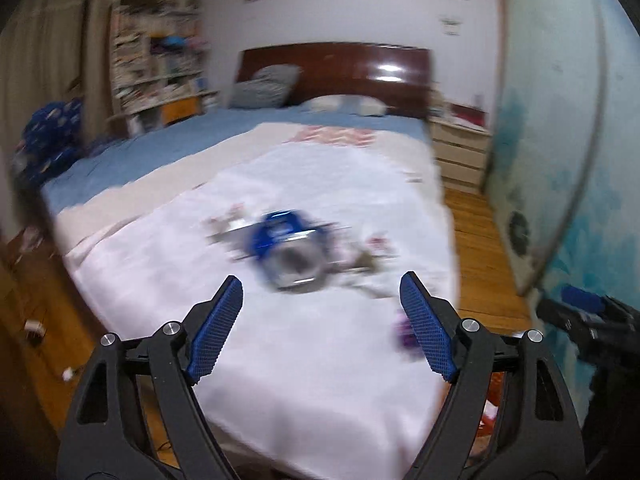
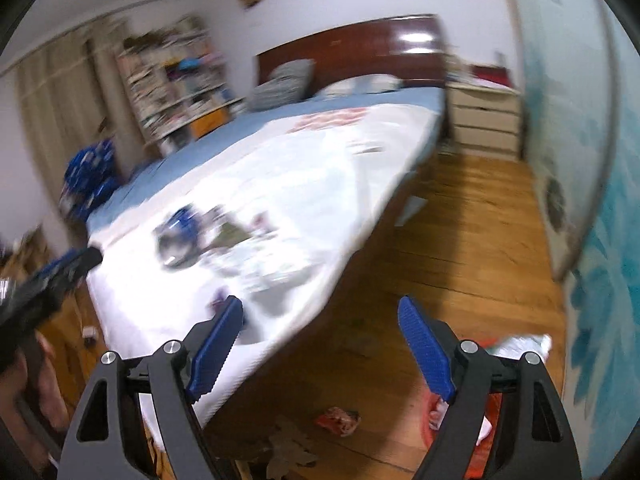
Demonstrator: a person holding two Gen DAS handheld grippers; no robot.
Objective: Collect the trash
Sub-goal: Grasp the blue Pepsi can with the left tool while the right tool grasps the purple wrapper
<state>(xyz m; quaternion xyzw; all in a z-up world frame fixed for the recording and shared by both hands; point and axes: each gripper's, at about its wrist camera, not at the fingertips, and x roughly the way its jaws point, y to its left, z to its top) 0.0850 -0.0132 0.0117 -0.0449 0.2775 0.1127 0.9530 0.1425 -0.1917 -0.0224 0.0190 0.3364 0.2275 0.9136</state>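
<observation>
A crumpled blue and silver wrapper lies blurred on the white bed cover, with paper scraps beside it. My left gripper hovers open just short of the wrapper, nothing between its fingers. A small purple piece lies by its right finger. In the right wrist view the same wrapper is on the bed at left. My right gripper stands open over the bed's corner and the floor, holding nothing. A red wrapper and a dry leaf lie on the floor below it.
A wooden floor runs along the bed's right side to a nightstand. A red-orange container with a silvery wrapper sits under my right gripper. A paper sheet lies by the bed. A patterned wall stands right.
</observation>
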